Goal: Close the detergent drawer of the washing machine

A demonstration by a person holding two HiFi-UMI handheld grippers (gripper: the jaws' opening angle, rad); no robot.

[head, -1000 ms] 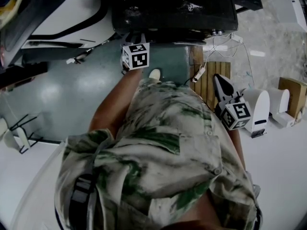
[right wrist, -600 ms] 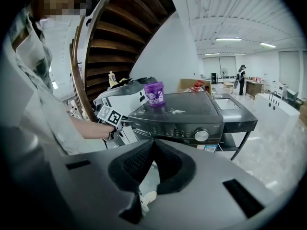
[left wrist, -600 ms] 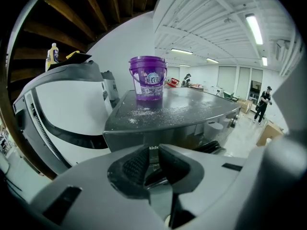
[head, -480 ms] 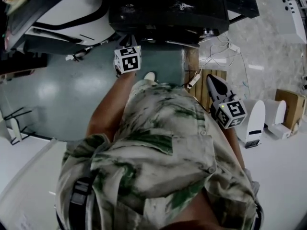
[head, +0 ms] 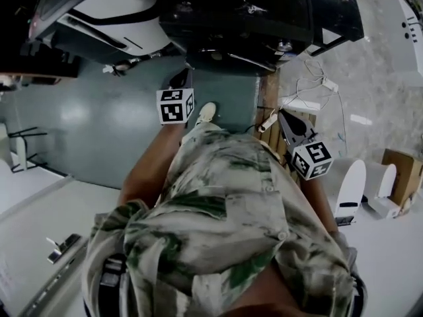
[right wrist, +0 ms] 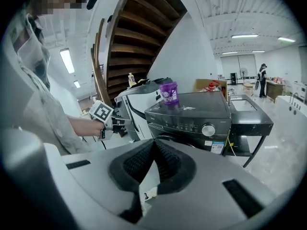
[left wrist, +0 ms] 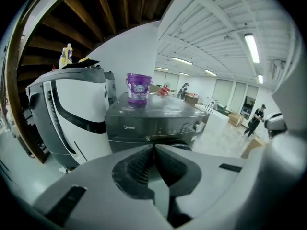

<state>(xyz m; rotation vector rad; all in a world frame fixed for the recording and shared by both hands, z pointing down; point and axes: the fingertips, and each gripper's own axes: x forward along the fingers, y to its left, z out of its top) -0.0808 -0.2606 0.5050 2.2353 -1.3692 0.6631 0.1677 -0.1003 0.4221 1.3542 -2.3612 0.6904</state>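
Observation:
A dark front-loading washing machine point(head: 238, 18) stands ahead of me, also seen in the left gripper view point(left wrist: 153, 123) and the right gripper view point(right wrist: 192, 114). Its top panel reads flush, and no drawer sticks out. My left gripper point(head: 182, 79) hangs a little short of the machine's front. Its jaws are closing, the tips point(left wrist: 154, 147) meet and nothing is between them. It also shows from the side point(right wrist: 120, 124). My right gripper point(head: 284, 115) sits farther right over the pallet, shut and empty point(right wrist: 153, 142).
A purple cup point(left wrist: 138, 88) stands on the washer's top. A white appliance point(left wrist: 72, 114) sits to its left and a black rack point(right wrist: 249, 114) to its right. A wooden pallet point(head: 291, 121), loose cables point(head: 310, 84), a white stand point(head: 347, 190) and a cardboard box point(head: 400, 170) lie at the right. People stand far off point(left wrist: 256, 119).
The left gripper has drawn back from the washer's front, so a gap now shows between them. The right gripper has shifted a little left. The head view has swung.

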